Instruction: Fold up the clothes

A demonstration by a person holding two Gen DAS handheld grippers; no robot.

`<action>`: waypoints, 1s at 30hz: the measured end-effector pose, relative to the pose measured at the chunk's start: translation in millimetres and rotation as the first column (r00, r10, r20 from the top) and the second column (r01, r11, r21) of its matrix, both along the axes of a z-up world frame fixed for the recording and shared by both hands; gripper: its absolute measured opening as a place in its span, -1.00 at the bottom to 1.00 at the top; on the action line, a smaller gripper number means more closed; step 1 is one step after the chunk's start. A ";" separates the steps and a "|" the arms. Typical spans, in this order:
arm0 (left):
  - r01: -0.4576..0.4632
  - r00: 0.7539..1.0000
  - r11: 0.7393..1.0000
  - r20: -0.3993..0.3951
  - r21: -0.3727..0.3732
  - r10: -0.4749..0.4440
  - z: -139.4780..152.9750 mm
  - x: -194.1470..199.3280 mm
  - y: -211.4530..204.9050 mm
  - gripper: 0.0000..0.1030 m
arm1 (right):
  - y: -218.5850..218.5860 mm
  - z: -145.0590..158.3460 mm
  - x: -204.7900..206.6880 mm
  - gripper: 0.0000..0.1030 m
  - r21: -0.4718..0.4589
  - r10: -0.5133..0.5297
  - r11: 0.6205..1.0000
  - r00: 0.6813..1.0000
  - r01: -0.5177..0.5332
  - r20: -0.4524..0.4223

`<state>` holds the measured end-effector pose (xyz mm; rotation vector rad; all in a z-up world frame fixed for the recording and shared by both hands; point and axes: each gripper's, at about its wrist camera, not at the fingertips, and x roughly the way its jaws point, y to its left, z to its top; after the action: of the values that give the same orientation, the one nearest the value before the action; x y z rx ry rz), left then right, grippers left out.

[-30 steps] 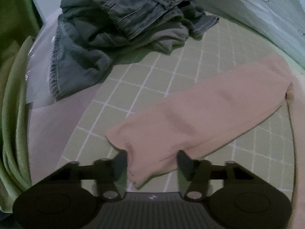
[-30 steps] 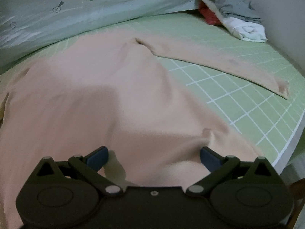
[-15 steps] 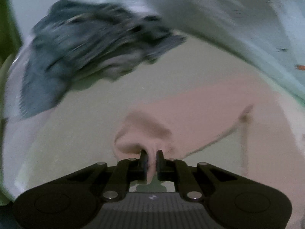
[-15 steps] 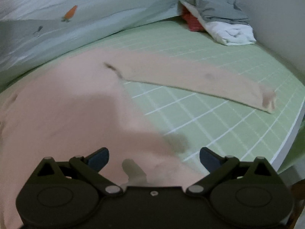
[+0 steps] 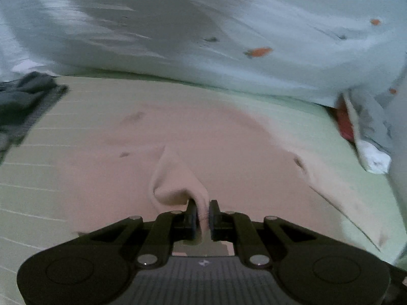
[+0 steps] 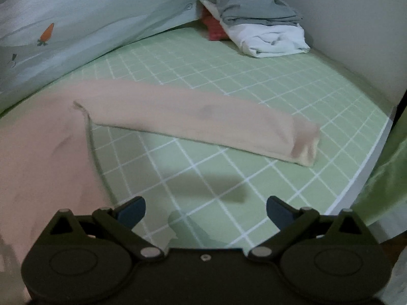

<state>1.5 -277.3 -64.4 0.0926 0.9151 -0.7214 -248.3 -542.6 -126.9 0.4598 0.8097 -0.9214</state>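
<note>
A pale pink long-sleeved top (image 5: 216,139) lies spread on the green checked bed sheet (image 6: 229,76). My left gripper (image 5: 202,214) is shut on the cuff of its left sleeve (image 5: 175,180), which is lifted and carried over the top's body. In the right wrist view the top's body (image 6: 43,152) is at the left and its other sleeve (image 6: 203,119) lies flat across the sheet, cuff to the right. My right gripper (image 6: 206,209) is open and empty above bare sheet, short of that sleeve.
A pile of folded clothes, grey, white and red (image 6: 257,25), sits at the far right corner by the wall. A carrot-print duvet (image 5: 229,25) lies along the back. Denim jeans (image 5: 23,101) lie at the far left. The bed edge (image 6: 368,157) runs at the right.
My left gripper has shut on the sleeve cuff and swung it right, over the top's body. My right gripper, still open, has moved right off the top's body to above bare sheet.
</note>
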 end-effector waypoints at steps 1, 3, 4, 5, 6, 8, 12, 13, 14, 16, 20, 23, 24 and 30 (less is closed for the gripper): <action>0.000 1.000 1.000 -0.001 0.009 0.000 -1.8 -4.2 -3.6 -0.47 | -0.8 0.2 -1.1 0.99 -0.004 0.004 1.000 1.000 -0.004 0.001; 0.001 1.000 1.000 0.002 0.025 -0.001 -4.2 -7.3 0.1 -0.06 | -0.3 0.6 1.6 0.99 -0.014 0.021 1.000 1.000 -0.021 0.004; -0.003 1.000 0.999 0.007 0.033 0.003 -4.2 -9.2 4.1 0.23 | 0.1 0.8 3.4 0.99 -0.020 0.030 0.999 1.000 -0.030 0.005; -0.008 1.000 0.999 0.011 0.041 0.007 -4.2 -11.0 8.0 0.40 | 0.4 1.0 5.2 0.99 -0.026 0.039 0.999 0.999 -0.039 0.006; -0.020 1.000 0.999 0.017 0.050 0.019 -5.2 -7.6 15.3 0.43 | 2.3 1.2 8.5 0.99 -0.035 0.056 0.998 0.998 -0.056 0.004; -0.055 0.998 0.996 0.025 0.067 0.053 -5.7 -3.1 32.0 0.47 | 9.7 1.4 19.6 1.00 -0.056 0.098 0.994 0.995 -0.098 -0.007; -0.157 0.988 0.982 0.020 0.109 0.155 -11.9 13.0 66.8 0.61 | 30.4 2.4 47.3 1.00 -0.061 0.183 0.981 0.983 -0.183 -0.005; -0.175 0.985 0.977 0.019 0.120 0.174 -12.6 17.3 75.2 0.66 | 36.7 3.3 55.5 1.00 -0.059 0.204 0.977 0.979 -0.204 -0.001; -0.195 0.981 0.972 0.020 0.132 0.194 -13.5 20.9 83.6 0.73 | 43.4 4.3 64.1 1.00 -0.057 0.226 0.973 0.974 -0.226 0.003; -0.235 0.972 0.960 0.023 0.151 0.234 -14.9 28.2 101.1 0.74 | 60.0 6.3 83.5 1.00 -0.060 0.257 0.965 0.966 -0.257 -0.010; -0.291 0.956 0.942 0.018 0.166 0.293 -18.0 45.2 133.1 0.76 | 93.3 8.6 119.1 0.99 -0.078 0.331 0.940 0.943 -0.333 -0.040; -0.310 0.950 0.935 0.016 0.173 0.312 -20.2 57.8 150.6 0.77 | 116.2 10.2 143.3 0.99 -0.082 0.385 0.918 0.922 -0.388 -0.050; -0.312 0.950 0.934 0.020 0.175 0.313 -20.2 61.1 154.9 0.77 | 122.1 10.4 150.0 0.99 -0.072 0.404 0.911 0.914 -0.406 -0.040; -0.307 0.950 0.933 0.009 0.188 0.311 -25.5 67.9 166.0 0.81 | 134.8 3.8 182.3 0.75 0.056 0.459 0.886 0.888 -0.460 0.029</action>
<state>69.5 -111.2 -89.9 0.1046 0.9895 -0.3426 -66.0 -407.8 -123.1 0.3059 0.8867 -0.4508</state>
